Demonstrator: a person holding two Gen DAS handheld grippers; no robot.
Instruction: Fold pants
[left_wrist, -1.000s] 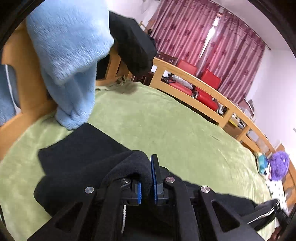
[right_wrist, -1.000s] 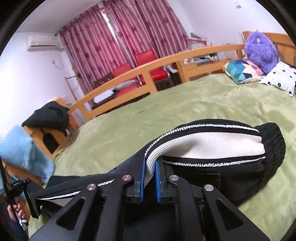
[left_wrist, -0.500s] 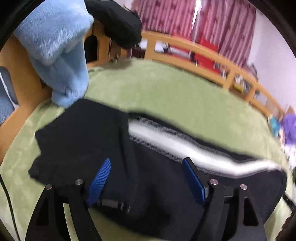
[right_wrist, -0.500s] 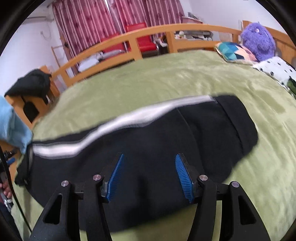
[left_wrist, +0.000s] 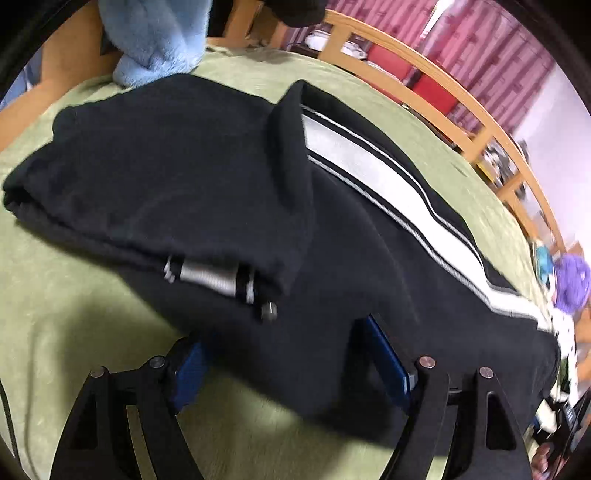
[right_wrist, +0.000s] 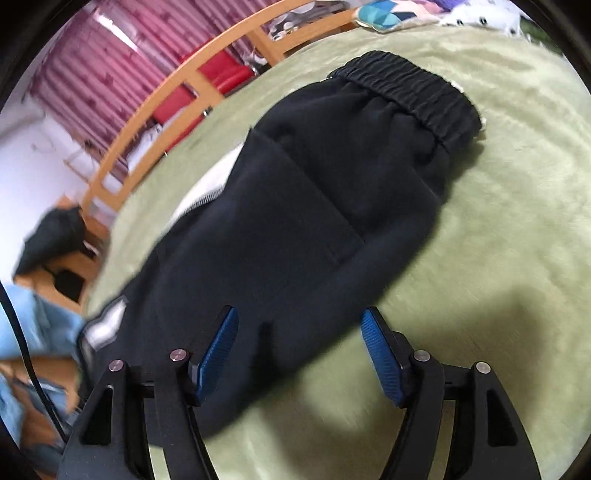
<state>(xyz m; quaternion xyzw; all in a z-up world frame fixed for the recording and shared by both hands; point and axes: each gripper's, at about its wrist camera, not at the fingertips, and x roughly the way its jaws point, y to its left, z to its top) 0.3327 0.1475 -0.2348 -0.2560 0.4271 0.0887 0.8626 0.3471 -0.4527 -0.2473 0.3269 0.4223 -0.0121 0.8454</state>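
Green fleece bedspread (left_wrist: 74, 302) w/ wooden bed rail (left_wrist: 436, 77) behind. Black fleece pants w/ white side stripe (left_wrist: 229, 184) lie folded across it, elastic waistband (right_wrist: 410, 88) at the far end. Left gripper (left_wrist: 291, 354): jaws spread, pads off cloth, pants edge between them. Right gripper (right_wrist: 299, 350): jaws opening, nothing pinched, pants edge between.

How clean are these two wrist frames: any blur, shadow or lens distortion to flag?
Left wrist view: strong fisheye curve, dark corners, slight smear on the black pants, gripper shadow on the green blanket. Right wrist view: heavier motion blur at the left edge; waistband fairly sharp, shadow near the right gripper, whose jaws are opening.
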